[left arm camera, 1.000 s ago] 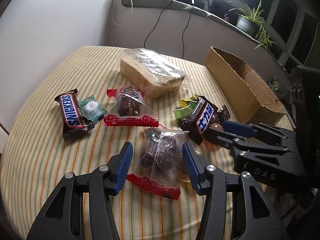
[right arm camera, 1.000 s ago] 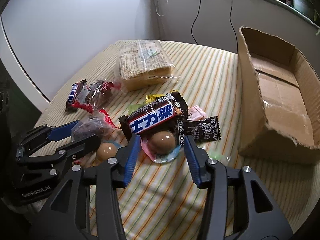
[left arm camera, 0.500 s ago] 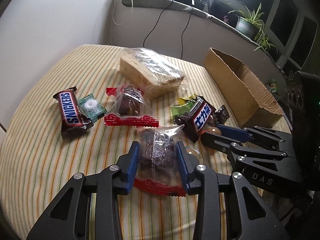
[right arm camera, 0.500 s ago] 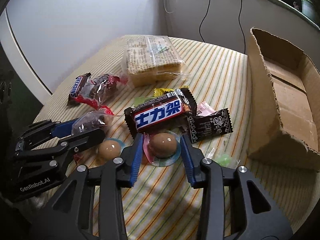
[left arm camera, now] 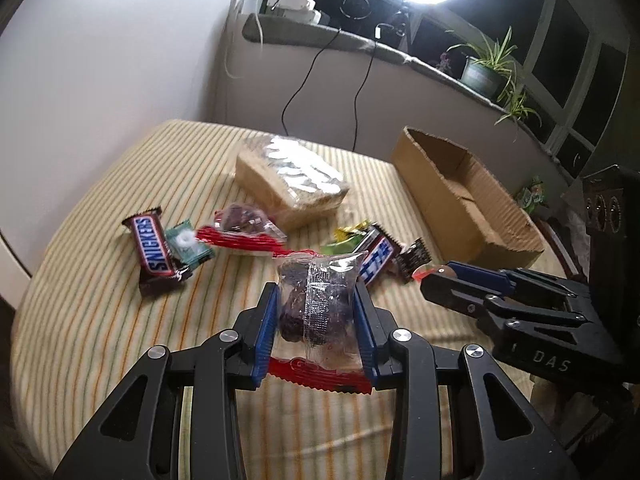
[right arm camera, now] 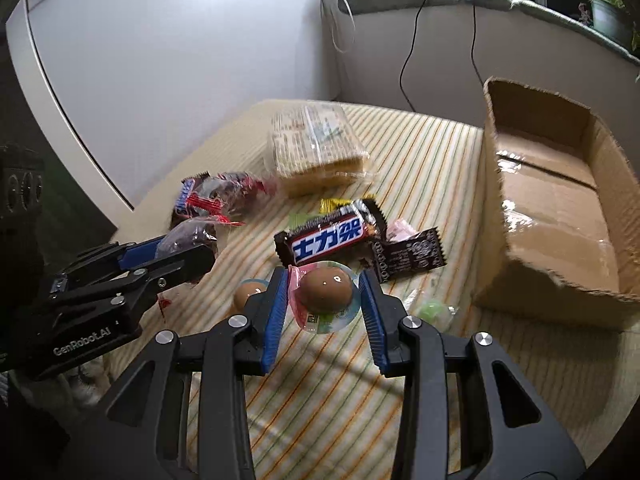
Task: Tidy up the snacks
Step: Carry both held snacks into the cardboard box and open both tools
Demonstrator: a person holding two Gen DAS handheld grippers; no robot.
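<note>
My left gripper is shut on a clear bag of dark dried fruit with red sealed ends, held above the striped cloth. My right gripper is shut on a packed brown egg and holds it just above the cloth. An open cardboard box stands at the right; it also shows in the left wrist view. On the cloth lie a Snickers bar, a Chinese-label Snickers bar, a second fruit bag and a wafer pack.
A second packed egg, a green candy, a dark sachet and a mint sachet lie on the cloth. A wall stands at the left, a window ledge with cables and plants behind. The table edge is near the box.
Both grippers have closed on their items and lifted them off the cloth: the left on the fruit bag, the right on the egg.
</note>
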